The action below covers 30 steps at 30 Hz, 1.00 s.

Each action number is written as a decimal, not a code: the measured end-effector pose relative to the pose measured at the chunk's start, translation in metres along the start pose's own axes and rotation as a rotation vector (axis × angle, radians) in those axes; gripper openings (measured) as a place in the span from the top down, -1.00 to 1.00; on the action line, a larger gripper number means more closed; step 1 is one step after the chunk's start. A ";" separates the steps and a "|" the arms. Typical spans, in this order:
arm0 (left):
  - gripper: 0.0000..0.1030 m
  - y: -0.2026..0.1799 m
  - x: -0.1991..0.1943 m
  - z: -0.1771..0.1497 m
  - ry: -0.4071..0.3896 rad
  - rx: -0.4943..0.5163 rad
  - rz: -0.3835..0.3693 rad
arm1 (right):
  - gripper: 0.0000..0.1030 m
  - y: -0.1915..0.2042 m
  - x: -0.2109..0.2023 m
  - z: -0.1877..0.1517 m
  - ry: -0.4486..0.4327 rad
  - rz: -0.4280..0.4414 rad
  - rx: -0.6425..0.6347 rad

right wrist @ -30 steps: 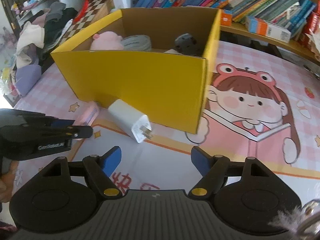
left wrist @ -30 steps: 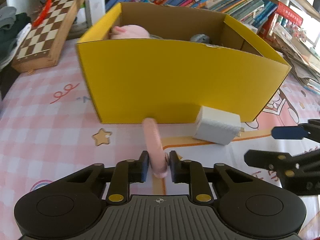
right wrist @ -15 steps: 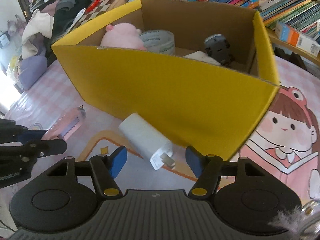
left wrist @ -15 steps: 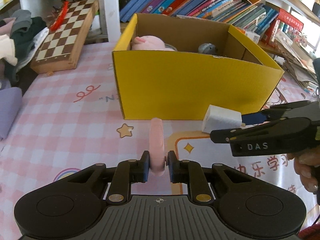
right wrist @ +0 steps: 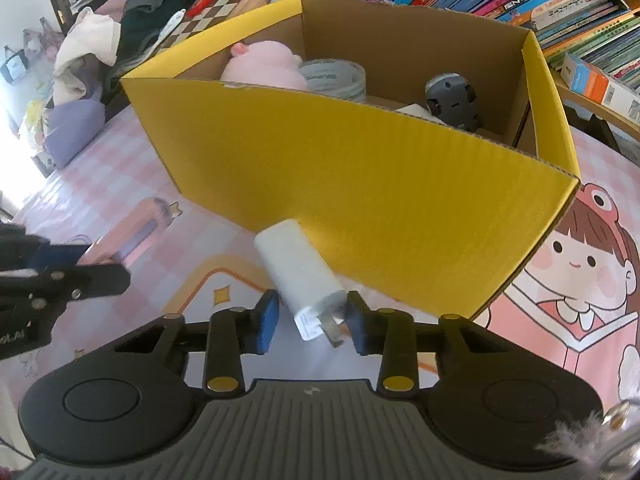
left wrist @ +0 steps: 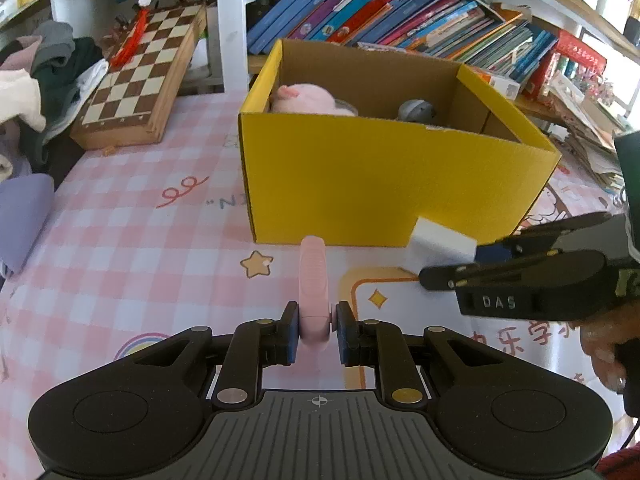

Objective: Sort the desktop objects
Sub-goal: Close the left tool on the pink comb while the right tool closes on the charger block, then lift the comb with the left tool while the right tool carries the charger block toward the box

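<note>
My left gripper (left wrist: 315, 330) is shut on a slim pink case (left wrist: 314, 284) and holds it above the pink tablecloth, in front of the yellow cardboard box (left wrist: 384, 184). The case also shows in the right wrist view (right wrist: 128, 238). My right gripper (right wrist: 312, 326) has its jaws around the plug end of a white charger (right wrist: 298, 268) that lies against the box's front wall (right wrist: 360, 184); there is a gap on both sides. In the left wrist view the charger (left wrist: 440, 242) lies at the tip of the right gripper (left wrist: 472, 266).
The box holds a pink plush toy (right wrist: 264, 66), a roll of grey tape (right wrist: 334, 80) and a grey gadget (right wrist: 450, 100). A chessboard (left wrist: 140, 76) leans at the back left beside a pile of clothes (left wrist: 44, 72). Shelves of books (left wrist: 400, 12) stand behind the box.
My left gripper has lifted and drawn back from the box with the pink case. My right gripper has moved in on the white charger and narrowed its jaws around the plug end.
</note>
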<state>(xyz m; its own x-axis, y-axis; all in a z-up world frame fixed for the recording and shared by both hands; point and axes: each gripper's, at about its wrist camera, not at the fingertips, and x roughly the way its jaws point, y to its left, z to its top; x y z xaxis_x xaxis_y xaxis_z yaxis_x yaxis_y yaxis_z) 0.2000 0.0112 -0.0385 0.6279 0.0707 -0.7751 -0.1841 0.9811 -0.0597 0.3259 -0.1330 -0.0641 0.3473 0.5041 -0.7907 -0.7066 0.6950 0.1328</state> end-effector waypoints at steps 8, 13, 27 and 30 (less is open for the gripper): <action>0.66 -0.004 -0.006 -0.001 -0.015 0.026 -0.033 | 0.41 0.007 -0.024 -0.011 -0.017 0.006 0.037; 0.66 -0.003 -0.016 -0.004 -0.031 0.036 -0.051 | 0.42 0.017 -0.039 -0.020 -0.025 -0.001 0.057; 0.66 0.004 -0.040 -0.017 -0.068 0.072 -0.121 | 0.42 0.039 -0.071 -0.044 -0.045 -0.081 0.122; 0.66 0.004 -0.047 -0.017 -0.085 0.079 -0.141 | 0.42 0.038 -0.081 -0.050 -0.051 -0.107 0.147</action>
<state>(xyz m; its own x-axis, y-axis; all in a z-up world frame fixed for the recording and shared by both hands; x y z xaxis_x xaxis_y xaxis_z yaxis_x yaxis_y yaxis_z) 0.1566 0.0091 -0.0133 0.7059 -0.0567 -0.7061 -0.0318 0.9932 -0.1116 0.2398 -0.1727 -0.0254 0.4486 0.4461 -0.7744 -0.5678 0.8114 0.1386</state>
